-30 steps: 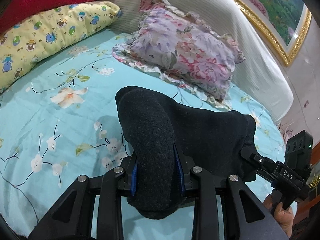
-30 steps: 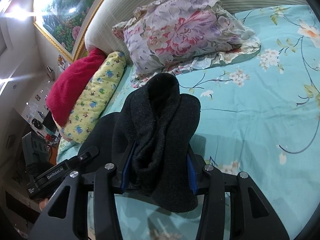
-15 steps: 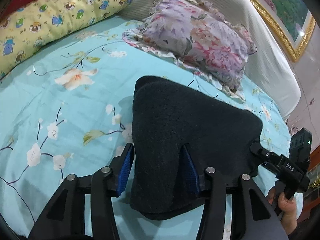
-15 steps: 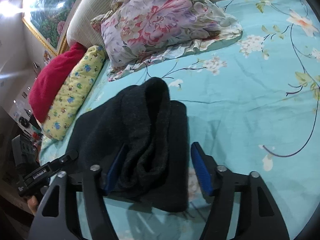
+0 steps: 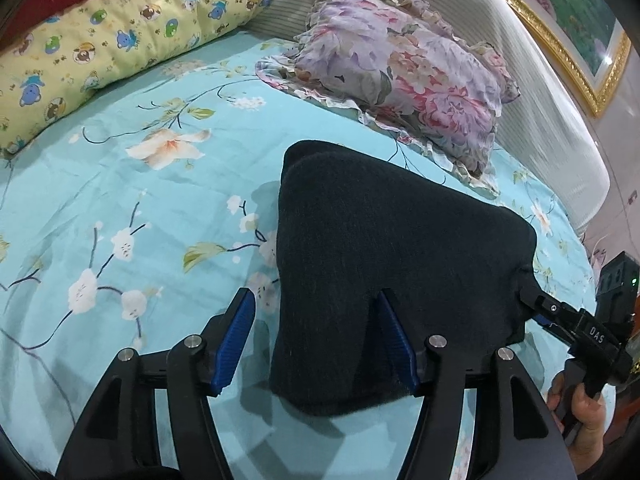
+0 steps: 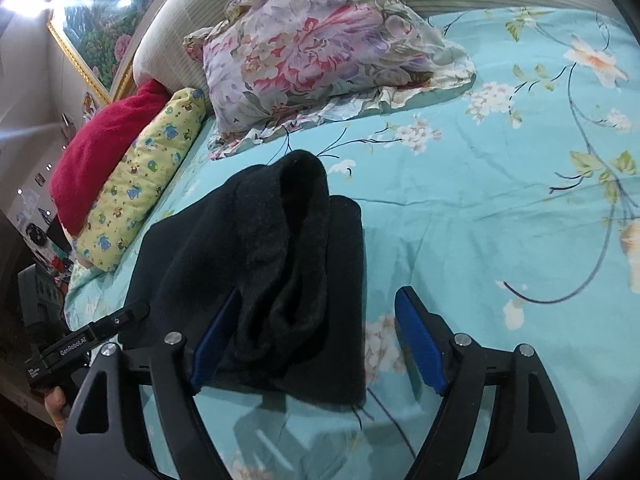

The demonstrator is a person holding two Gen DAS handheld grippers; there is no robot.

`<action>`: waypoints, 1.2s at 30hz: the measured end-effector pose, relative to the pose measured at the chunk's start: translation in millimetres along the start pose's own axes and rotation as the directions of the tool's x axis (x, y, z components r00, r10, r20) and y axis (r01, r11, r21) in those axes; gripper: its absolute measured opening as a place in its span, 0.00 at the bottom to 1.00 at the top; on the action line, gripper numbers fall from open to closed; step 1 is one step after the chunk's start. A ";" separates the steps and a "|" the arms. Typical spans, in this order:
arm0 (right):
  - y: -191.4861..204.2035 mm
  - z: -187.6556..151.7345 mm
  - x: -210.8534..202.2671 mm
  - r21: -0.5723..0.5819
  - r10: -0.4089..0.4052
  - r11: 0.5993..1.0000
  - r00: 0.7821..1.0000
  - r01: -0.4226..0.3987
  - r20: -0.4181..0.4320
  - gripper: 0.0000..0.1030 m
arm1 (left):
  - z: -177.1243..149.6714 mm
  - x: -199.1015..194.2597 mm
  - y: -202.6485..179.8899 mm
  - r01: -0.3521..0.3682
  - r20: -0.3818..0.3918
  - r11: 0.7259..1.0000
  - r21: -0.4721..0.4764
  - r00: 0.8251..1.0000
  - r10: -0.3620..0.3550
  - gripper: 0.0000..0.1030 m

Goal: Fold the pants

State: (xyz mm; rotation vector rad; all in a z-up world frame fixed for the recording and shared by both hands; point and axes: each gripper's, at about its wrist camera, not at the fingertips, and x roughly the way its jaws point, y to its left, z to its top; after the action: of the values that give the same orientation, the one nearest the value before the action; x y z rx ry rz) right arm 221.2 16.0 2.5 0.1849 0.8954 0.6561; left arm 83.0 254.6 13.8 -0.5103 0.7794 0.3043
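Observation:
The dark charcoal pants lie folded in a thick bundle on the teal floral bedsheet. My left gripper is open, its blue-padded jaws wide apart at the bundle's near left edge, no longer pinching the cloth. My right gripper is open too, around the other end of the pants, where folded layers stack up. Each gripper shows at the edge of the other's view, the right gripper at the bundle's far end and the left gripper at the left.
A floral ruffled pillow lies just beyond the pants. A yellow cartoon-print pillow and a red blanket sit by the padded headboard. A gold-framed painting hangs above. The bed edge is near the right hand.
Both grippers held the folded pants a second ago. They lowered the bundle onto the sheet and opened; the jaws now stand wide apart and the cloth rests free.

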 end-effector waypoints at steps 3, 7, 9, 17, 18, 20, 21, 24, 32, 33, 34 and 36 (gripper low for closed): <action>3.3 -2.4 -8.7 -0.004 0.028 1.000 1.000 -0.028 0.001 0.78 | -5.5 -8.2 -0.2 -0.016 0.008 1.000 0.006 1.000 0.016 0.65; 10.4 -6.4 -21.6 -0.025 0.031 0.999 0.999 -0.030 0.011 0.84 | -13.4 -17.8 -0.1 -0.029 0.007 0.999 0.025 1.000 0.029 0.70; 14.1 -8.5 -25.6 -0.035 0.031 0.999 0.999 -0.031 0.013 0.85 | -16.3 -21.4 0.7 -0.032 0.009 0.999 0.031 0.999 0.031 0.70; 33.4 -20.3 -33.6 -0.116 0.030 0.993 1.000 -0.031 -0.005 0.86 | -23.5 -31.2 1.0 -0.050 0.008 0.997 0.065 0.999 0.049 0.72; 35.2 -21.9 -34.1 -0.125 0.030 0.992 1.000 -0.031 -0.007 0.86 | -24.3 -31.9 0.3 -0.052 0.008 0.996 0.070 0.999 0.051 0.72; 40.1 -25.4 -36.3 -0.153 0.029 0.988 1.000 -0.030 -0.007 0.87 | -27.4 -33.7 -1.8 -0.060 0.005 0.994 0.088 0.998 0.059 0.73; 43.1 -27.2 -37.1 -0.173 0.028 0.984 1.000 -0.029 -0.008 0.88 | -29.0 -34.4 -2.8 -0.062 0.004 0.994 0.095 0.998 0.062 0.73; 50.5 -31.3 -38.7 -0.231 0.020 0.973 1.000 -0.022 -0.012 0.89 | -34.8 -37.3 -6.7 -0.073 0.005 0.989 0.128 0.997 0.073 0.73; 66.5 -42.7 -43.9 -0.372 0.005 0.928 0.999 -0.018 -0.035 0.93 | -47.0 -44.6 -15.4 -0.123 0.017 0.969 0.213 0.992 0.123 0.77; 67.5 -43.8 -44.1 -0.381 -0.001 0.924 0.999 -0.012 -0.034 0.93 | -49.2 -45.6 -17.1 -0.138 0.023 0.963 0.229 0.990 0.137 0.78; 68.7 -45.3 -44.3 -0.393 -0.007 0.920 0.999 -0.006 -0.033 0.93 | -51.5 -46.0 -18.8 -0.153 0.029 0.957 0.246 0.988 0.151 0.78; 70.7 -48.0 -43.5 -0.409 -0.026 0.912 0.999 0.011 -0.032 0.93 | -55.8 -46.2 -21.9 -0.173 0.037 0.946 0.272 0.985 0.170 0.78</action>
State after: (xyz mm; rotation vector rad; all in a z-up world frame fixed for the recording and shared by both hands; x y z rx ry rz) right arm 132.8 40.2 30.5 -0.2130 0.7738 0.8169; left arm 28.6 202.6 21.2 -0.1784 0.8401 0.3538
